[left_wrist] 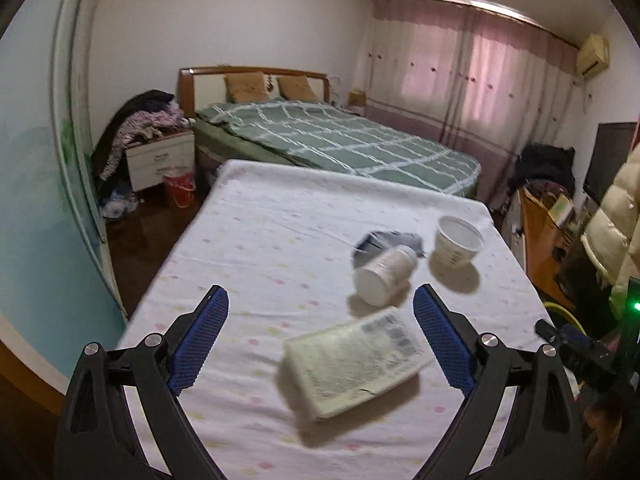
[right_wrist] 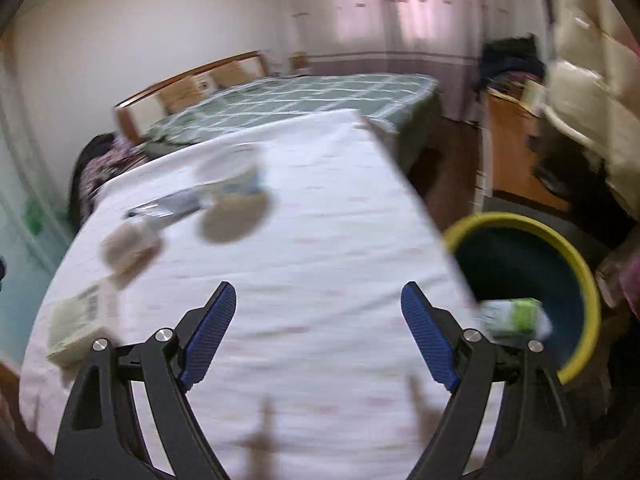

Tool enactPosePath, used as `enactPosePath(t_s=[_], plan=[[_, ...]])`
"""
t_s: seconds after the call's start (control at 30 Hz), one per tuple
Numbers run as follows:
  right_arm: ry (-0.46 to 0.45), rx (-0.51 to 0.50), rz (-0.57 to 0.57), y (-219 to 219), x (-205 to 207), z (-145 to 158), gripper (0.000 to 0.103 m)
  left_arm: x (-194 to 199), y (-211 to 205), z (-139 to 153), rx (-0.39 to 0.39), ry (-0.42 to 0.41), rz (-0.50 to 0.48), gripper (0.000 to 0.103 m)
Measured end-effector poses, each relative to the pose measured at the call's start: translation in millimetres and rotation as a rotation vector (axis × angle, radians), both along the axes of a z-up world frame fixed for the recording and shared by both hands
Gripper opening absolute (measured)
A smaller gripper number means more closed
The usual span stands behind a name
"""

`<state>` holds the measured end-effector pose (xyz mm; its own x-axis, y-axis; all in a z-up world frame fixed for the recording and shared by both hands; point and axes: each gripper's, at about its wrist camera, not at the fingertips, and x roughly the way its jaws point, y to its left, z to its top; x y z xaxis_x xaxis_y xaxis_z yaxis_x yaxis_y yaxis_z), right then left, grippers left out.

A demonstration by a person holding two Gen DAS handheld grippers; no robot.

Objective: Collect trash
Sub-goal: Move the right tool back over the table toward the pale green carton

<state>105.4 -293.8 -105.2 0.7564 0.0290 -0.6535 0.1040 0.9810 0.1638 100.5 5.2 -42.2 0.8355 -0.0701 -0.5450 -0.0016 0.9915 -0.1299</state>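
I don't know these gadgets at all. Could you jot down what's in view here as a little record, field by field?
Surface: table under a white dotted cloth
Trash on table: flat box, white bottle on its side, white cup upright, dark wrapper
Bin: yellow-rimmed bin beside the table
In bin: green-white packet
Left gripper: open, empty
Right gripper: open, empty
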Motion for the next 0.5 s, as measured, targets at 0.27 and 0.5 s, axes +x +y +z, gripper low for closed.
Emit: enactPosePath(t_s=[0.27, 0.5], plan=[[-0.008, -0.006, 0.222, 102.5, 16.5, 5.8, 0.08, -12.2, 38.2, 14.3, 0.018, -0.055, 0.079, 0.092], [-0.061, -0.078, 0.381, 178.3, -8.0, 10.5, 0.08, -11.9, 60.7, 10.0, -0.012, -0.041, 0.097, 0.092]])
